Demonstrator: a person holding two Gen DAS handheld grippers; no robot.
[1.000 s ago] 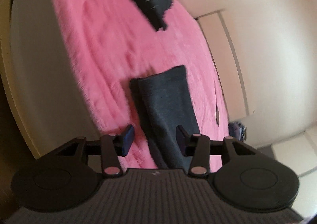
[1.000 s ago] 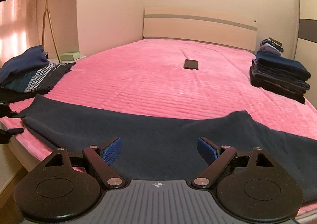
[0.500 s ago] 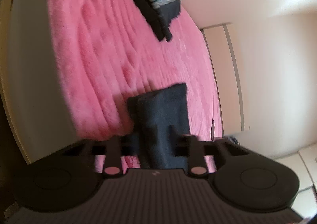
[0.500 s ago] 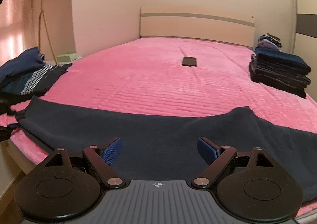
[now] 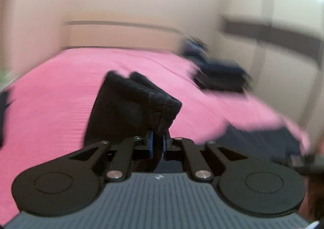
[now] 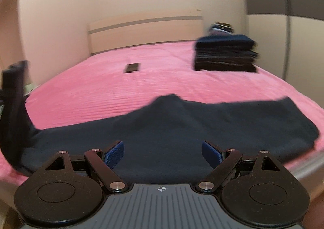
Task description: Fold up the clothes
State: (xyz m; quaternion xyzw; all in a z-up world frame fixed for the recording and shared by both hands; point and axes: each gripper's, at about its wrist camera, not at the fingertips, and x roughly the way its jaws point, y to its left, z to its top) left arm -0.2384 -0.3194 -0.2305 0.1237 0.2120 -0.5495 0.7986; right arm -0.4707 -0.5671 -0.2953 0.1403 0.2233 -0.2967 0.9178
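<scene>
A wide bed covered with a pink ribbed plush blanket fills both views, with a pale wooden headboard against the cream wall at its far end. Across the near edge of the bed lies a long dark navy knit garment, spread flat for most of its length; its left end rises off the blanket in a hanging fold at the left edge of the right wrist view. In the left wrist view that lifted end is bunched and stands up from between the fingers, while the rest of the cloth shows blurred at lower right. On the right side of the bed, near the headboard, sits a neat stack of folded dark clothes, with a smaller, blurred pile of items just behind it. A small flat black rectangular device lies alone on the blanket in the middle of the bed, well apart from the stack. The left gripper has its blue-padded fingers pinched together on the garment's end. The right gripper hovers just over the flat middle of the garment, its fingers spread wide and gripping nothing.
</scene>
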